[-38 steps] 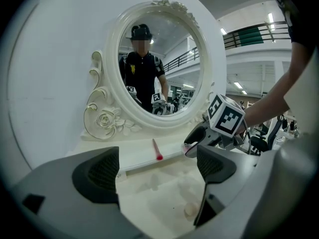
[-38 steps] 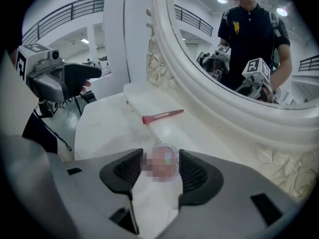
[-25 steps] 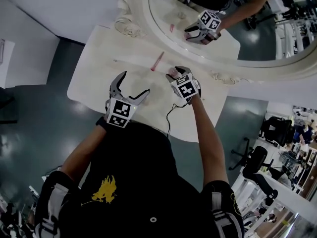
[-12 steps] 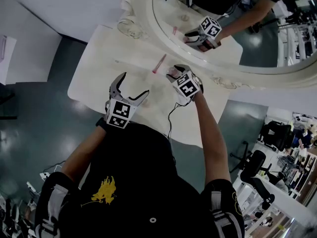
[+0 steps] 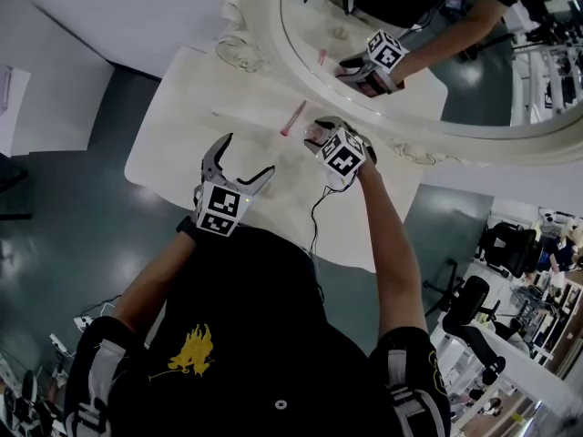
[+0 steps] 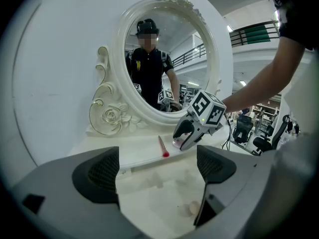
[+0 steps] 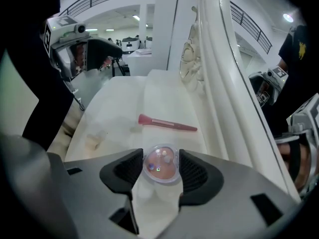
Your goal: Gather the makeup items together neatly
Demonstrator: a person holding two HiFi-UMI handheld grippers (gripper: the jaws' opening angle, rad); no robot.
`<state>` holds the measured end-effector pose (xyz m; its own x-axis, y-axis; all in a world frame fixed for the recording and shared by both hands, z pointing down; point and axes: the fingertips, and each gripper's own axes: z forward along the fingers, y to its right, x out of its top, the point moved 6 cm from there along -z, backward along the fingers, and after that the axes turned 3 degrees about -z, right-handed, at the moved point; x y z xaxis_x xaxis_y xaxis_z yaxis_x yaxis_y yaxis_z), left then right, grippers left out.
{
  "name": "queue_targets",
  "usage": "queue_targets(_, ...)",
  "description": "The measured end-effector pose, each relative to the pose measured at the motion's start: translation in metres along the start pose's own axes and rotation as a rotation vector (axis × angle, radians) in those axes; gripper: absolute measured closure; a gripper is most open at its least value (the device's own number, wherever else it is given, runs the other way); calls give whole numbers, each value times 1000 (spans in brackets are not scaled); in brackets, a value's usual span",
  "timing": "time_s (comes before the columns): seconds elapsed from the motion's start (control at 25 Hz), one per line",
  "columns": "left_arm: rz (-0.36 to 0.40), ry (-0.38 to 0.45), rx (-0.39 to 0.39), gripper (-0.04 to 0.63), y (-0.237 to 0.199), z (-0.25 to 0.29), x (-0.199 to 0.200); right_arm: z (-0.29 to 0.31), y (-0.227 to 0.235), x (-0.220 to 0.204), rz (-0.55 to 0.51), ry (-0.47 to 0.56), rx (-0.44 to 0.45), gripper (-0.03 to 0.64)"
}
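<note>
My right gripper (image 7: 160, 169) is shut on a small round clear compact (image 7: 160, 164) with pink powder inside, and points steeply down at the white vanity table (image 5: 182, 107). In the head view that right gripper (image 5: 314, 137) is near the mirror's base. A pink makeup brush (image 7: 167, 124) lies flat on the table just beyond the compact, also visible as the brush (image 5: 293, 116) in the head view. My left gripper (image 5: 248, 155) hovers open and holds nothing over the table's near side; the brush (image 6: 162, 147) lies ahead of it.
A large oval mirror (image 5: 410, 62) in an ornate white frame stands along the table's back edge and reflects the grippers. A thin cable (image 5: 314, 212) hangs from the right gripper. A small pale round thing (image 6: 192, 209) lies near the left gripper's right jaw. Dark floor surrounds the table.
The right gripper has rolled a little about its own line with the compact still held. The left gripper has stayed put.
</note>
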<state>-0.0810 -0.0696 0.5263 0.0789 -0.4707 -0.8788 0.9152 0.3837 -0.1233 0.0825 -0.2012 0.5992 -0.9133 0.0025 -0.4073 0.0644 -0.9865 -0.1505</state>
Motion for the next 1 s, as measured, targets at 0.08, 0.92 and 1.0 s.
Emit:
queue_targets(0.08, 0, -3, -2, 101, 1, 1, -1, 1, 0, 0, -9, -7, 12, 371)
queue_targets(0.92, 13, 13, -16, 101, 0, -4, 6, 4, 3, 2, 13, -30, 0, 327)
queue_targets(1.0, 23, 35, -19, 101, 1, -6, 14, 3, 4, 2, 13, -30, -19, 324)
